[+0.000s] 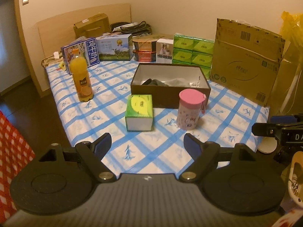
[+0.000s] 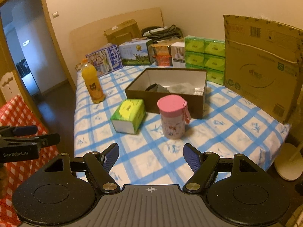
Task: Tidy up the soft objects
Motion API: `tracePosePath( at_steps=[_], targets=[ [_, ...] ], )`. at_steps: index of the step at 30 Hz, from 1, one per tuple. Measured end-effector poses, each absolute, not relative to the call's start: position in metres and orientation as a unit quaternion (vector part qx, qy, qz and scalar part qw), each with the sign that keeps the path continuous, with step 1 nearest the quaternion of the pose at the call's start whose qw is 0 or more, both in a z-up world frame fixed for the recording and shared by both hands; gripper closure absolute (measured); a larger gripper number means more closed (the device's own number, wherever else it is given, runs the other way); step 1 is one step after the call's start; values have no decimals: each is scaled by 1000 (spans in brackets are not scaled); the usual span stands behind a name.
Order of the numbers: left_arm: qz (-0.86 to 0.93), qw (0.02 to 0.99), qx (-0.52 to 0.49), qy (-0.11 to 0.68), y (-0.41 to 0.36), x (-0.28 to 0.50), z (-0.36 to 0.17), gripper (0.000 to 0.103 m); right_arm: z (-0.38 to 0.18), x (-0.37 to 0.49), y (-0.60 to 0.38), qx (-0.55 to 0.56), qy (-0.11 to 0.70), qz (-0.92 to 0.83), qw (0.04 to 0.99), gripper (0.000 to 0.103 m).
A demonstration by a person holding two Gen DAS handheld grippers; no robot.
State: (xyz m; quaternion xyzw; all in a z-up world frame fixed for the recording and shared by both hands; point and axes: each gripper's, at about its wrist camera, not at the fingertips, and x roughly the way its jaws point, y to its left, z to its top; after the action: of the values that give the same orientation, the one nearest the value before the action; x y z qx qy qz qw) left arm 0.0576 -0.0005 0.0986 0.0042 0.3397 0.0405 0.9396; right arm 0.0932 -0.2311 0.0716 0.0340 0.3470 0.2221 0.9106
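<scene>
A brown shoebox [image 1: 170,92] [image 2: 164,96] stands open on the blue-checked table, with dark and grey soft cloth items [image 1: 161,82] [image 2: 162,89] lying inside. In front of it sit a green tissue pack [image 1: 139,112] [image 2: 128,116] and a pink-lidded cup [image 1: 190,109] [image 2: 173,116]. My left gripper [image 1: 147,145] hangs open over the table's near edge, nothing between its fingers. My right gripper [image 2: 151,154] is likewise open and empty, just short of the cup. Each gripper shows at the edge of the other's view.
An orange juice bottle [image 1: 81,77] [image 2: 93,84] stands at the left. Printed boxes, tins and stacked green tissue packs [image 1: 192,52] [image 2: 204,56] line the back. A large cardboard box [image 1: 246,60] [image 2: 261,66] stands at the right. A red-checked cloth [image 2: 20,132] lies left of the table.
</scene>
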Motion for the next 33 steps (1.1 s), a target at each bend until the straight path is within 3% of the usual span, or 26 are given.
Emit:
tracePosePath(
  at_steps=[15,33],
  targets=[
    [5,933,19,359,2,18,78,21,59,24,-222,38,352,163,921,28],
    [-16,928,21,371,-16,-7,71,21,46,-3,-232,48,374,161,912,28]
  ],
)
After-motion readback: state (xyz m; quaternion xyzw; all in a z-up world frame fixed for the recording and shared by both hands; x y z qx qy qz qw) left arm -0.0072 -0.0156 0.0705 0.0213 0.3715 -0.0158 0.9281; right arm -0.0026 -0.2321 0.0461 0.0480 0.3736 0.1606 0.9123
